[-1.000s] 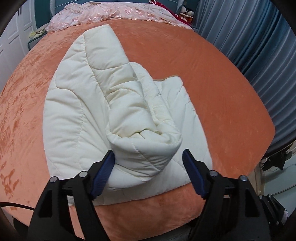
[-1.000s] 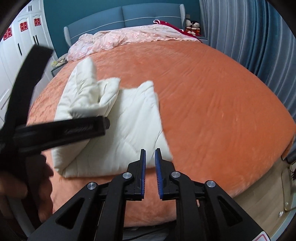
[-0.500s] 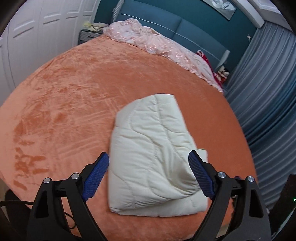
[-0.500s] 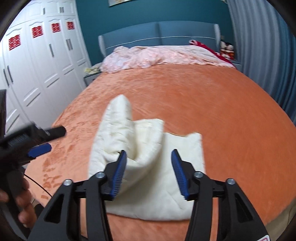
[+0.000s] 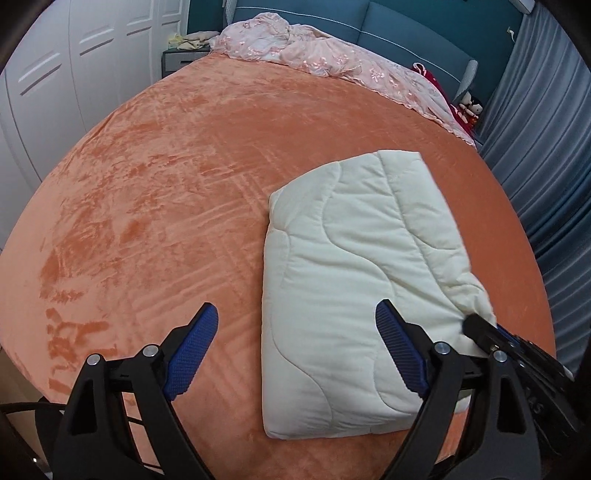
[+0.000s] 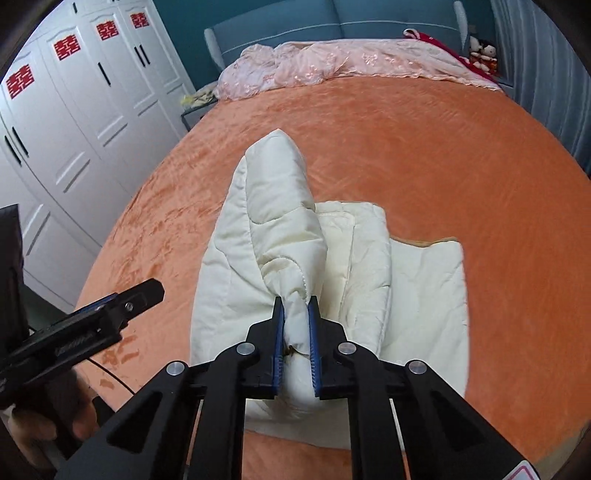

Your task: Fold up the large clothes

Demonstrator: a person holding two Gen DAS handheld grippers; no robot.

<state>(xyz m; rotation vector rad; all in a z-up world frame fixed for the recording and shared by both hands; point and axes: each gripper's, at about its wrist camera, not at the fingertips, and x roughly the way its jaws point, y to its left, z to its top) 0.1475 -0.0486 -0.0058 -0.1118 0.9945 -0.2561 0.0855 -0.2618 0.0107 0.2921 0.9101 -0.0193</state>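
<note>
A cream quilted padded garment [image 5: 354, 266] lies folded on the orange bed; it also shows in the right wrist view [image 6: 280, 236]. My left gripper [image 5: 295, 347] is open and empty, above the garment's near left edge. My right gripper [image 6: 296, 317] is shut on a bunched fold of the garment's near edge and lifts it into a ridge. The right gripper's black tip [image 5: 480, 328] shows at the garment's near right corner. The left gripper [image 6: 110, 306] shows at the left of the right wrist view.
The orange velvet bedspread [image 5: 166, 177] covers the bed. A pink embroidered cover [image 5: 314, 51] is bunched by the blue headboard [image 6: 332, 14]. White wardrobes [image 6: 74, 92] stand left, grey-blue curtains [image 5: 546, 147] right. Soft toys [image 6: 484, 51] sit at the far corner.
My right gripper has closed on a fold of the garment, having been open half a second ago. My left gripper has moved back and to the left, staying open.
</note>
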